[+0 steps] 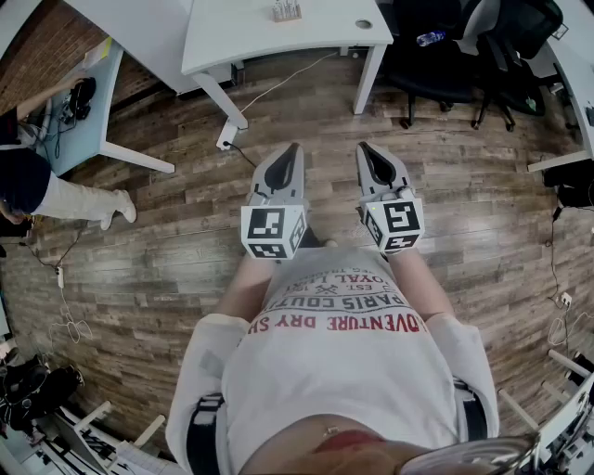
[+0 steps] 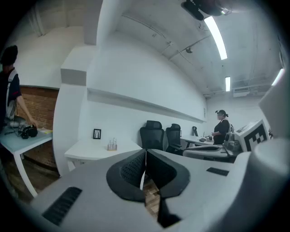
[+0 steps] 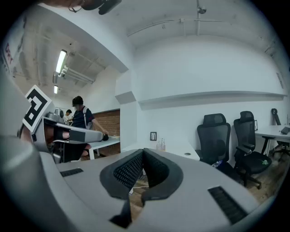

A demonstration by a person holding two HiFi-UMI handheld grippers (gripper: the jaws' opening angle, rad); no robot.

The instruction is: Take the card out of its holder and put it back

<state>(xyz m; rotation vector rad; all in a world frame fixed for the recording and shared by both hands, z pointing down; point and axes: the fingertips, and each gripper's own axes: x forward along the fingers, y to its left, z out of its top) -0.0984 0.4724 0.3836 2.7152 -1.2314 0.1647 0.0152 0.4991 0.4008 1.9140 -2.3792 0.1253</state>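
No card or card holder shows in any view. In the head view my left gripper (image 1: pixel 293 148) and right gripper (image 1: pixel 366 148) are held side by side in front of the person's chest, over the wooden floor, both pointing toward a white desk (image 1: pixel 232 37). Each has its jaws closed tip to tip with nothing between them. The left gripper view shows its black pads (image 2: pixel 136 167) meeting at the tips, and the right gripper view shows its pads (image 3: pixel 131 170) likewise together. Both cameras look level across the office.
The white desk carries a small rack of bottles (image 1: pixel 286 10). Black office chairs (image 1: pixel 436 46) stand at the back right. A person (image 1: pixel 37 190) stands at a side table on the left. Cables trail over the wooden floor (image 1: pixel 167 269).
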